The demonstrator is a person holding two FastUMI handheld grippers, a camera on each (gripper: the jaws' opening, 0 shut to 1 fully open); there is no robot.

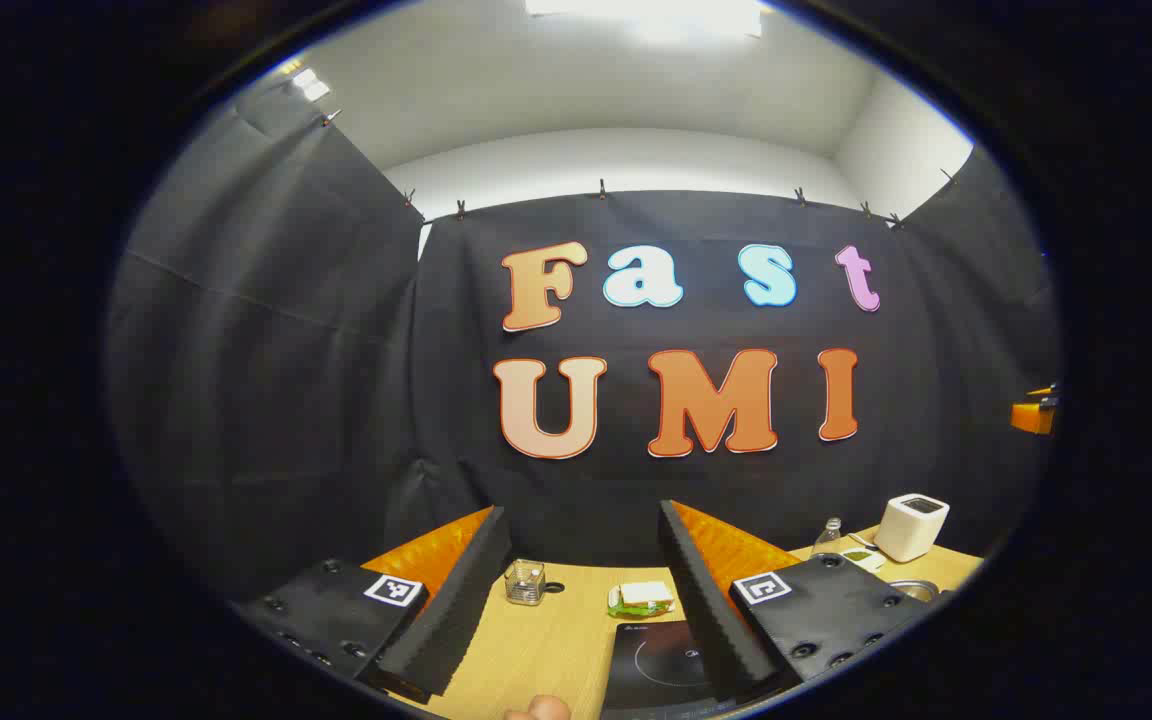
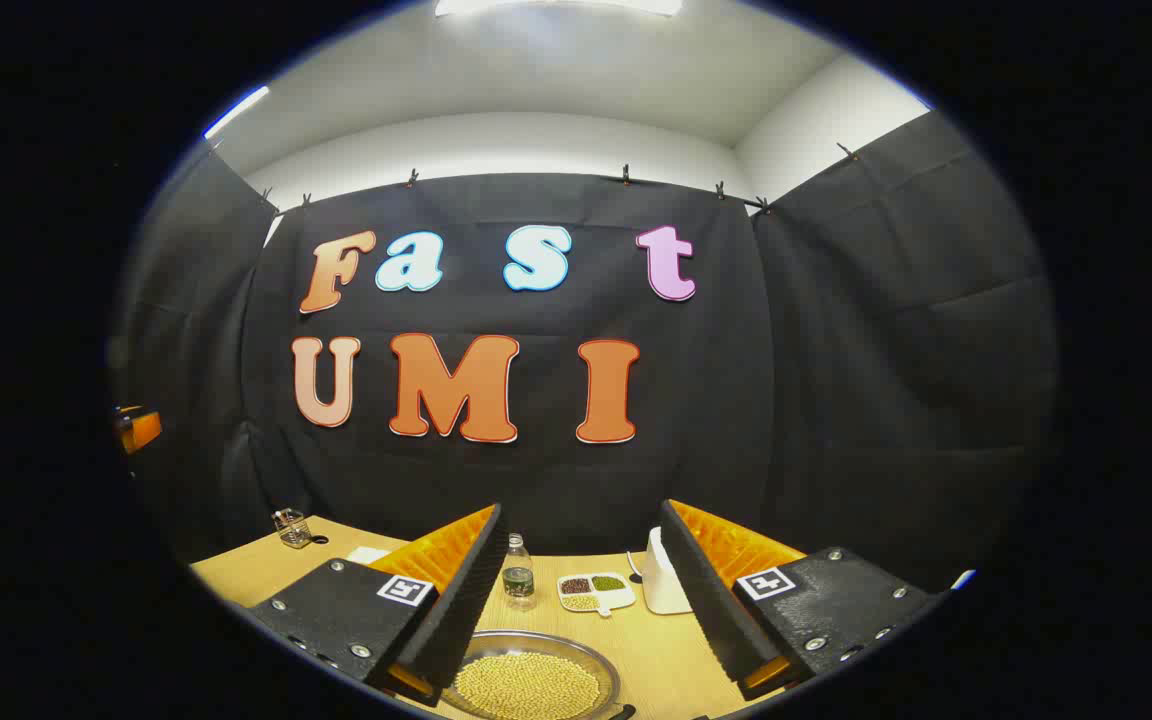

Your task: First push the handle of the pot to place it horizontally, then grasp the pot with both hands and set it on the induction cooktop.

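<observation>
- Left gripper view, lower left to centre: the left gripper point(image 1: 576, 600) is held level above the wooden table point(image 1: 556, 650), its jaws spread wide and holding nothing. Between them, toward the back, stand a small glass jar point(image 1: 525, 582) and a green-and-white packet point(image 1: 641, 598).
- Left gripper view, bottom centre: the induction cooktop point(image 1: 658, 668), a dark slab with a ring mark, lies at the frame's lower edge, just inside the right-hand finger.
- Left gripper view, lower right: a curved metal edge point(image 1: 911, 590) peeks past the gripper's body, probably the pot's rim, though too little shows to be sure. A white box-shaped appliance point(image 1: 913, 526) and a clear bottle point(image 1: 829, 538) stand behind it.
- Right gripper view, lower left to centre: the right gripper point(image 2: 581, 605) is likewise wide open and empty. The pot point(image 2: 536, 682), a shallow metal pan filled with pale beans, sits at bottom centre directly below and between its fingers.
- Right gripper view, bottom centre: a dark stub at the pot's lower-right rim may be the handle point(image 2: 622, 711); its direction cannot be read.
- Right gripper view, centre right: a bottle point(image 2: 518, 572), a divided dish of beans point(image 2: 595, 591) and the white appliance point(image 2: 664, 585) stand behind the pot.
- Judgement: the right gripper is nearer the pot, so the handle push would fall to it; the cooktop lies on the left gripper's side.
</observation>
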